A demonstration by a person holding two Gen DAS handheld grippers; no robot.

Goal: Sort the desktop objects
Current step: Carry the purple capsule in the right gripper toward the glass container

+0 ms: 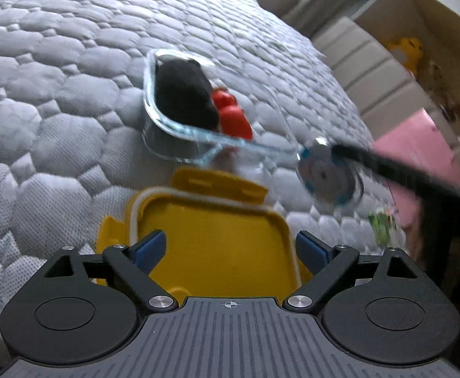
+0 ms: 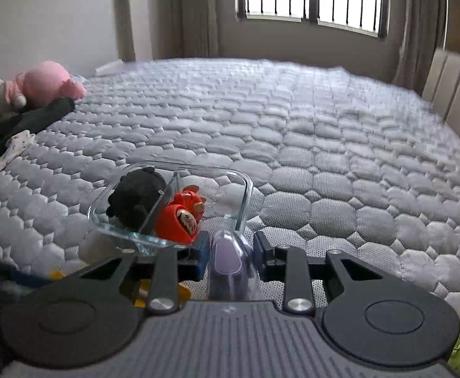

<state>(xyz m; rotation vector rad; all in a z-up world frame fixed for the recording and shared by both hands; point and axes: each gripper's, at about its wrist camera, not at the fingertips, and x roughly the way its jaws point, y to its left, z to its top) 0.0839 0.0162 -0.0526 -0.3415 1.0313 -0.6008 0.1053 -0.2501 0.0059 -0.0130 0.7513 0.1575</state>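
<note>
— Right gripper (image 2: 231,253) first, since it is sitting nearest the lens: what is it doing?

— Its blue-padded fingers (image 2: 202,256) are pinching a pale lilac translucent plastic piece (image 2: 228,256), narrow, with the piece standing upright between them.

— And just past it?

— A clear glass divided container (image 2: 247,189) is resting on the grey quilted bed (image 2: 324,157). A black fuzzy toy (image 2: 136,198) is lying in its left compartment, and a red round daruma-style figure (image 2: 179,220) is sitting in the next one, against the glass divider.

— What is the other side showing?

— The left gripper (image 1: 231,249) is hovering with its fingers (image 1: 149,249) spread wide, gripping nothing. A yellow plastic lid with a white seal (image 1: 211,236) is lying on the bed right beneath them, near side of the container.

— Anything to the right there?

— A blurred silver and blue disc (image 1: 326,173) is hanging beside the container's right end, on a black rod; whether it is touching the glass I cannot tell.

— Farther off?

— A pink plush toy (image 2: 50,82) is lying at the bed's far left edge.
</note>
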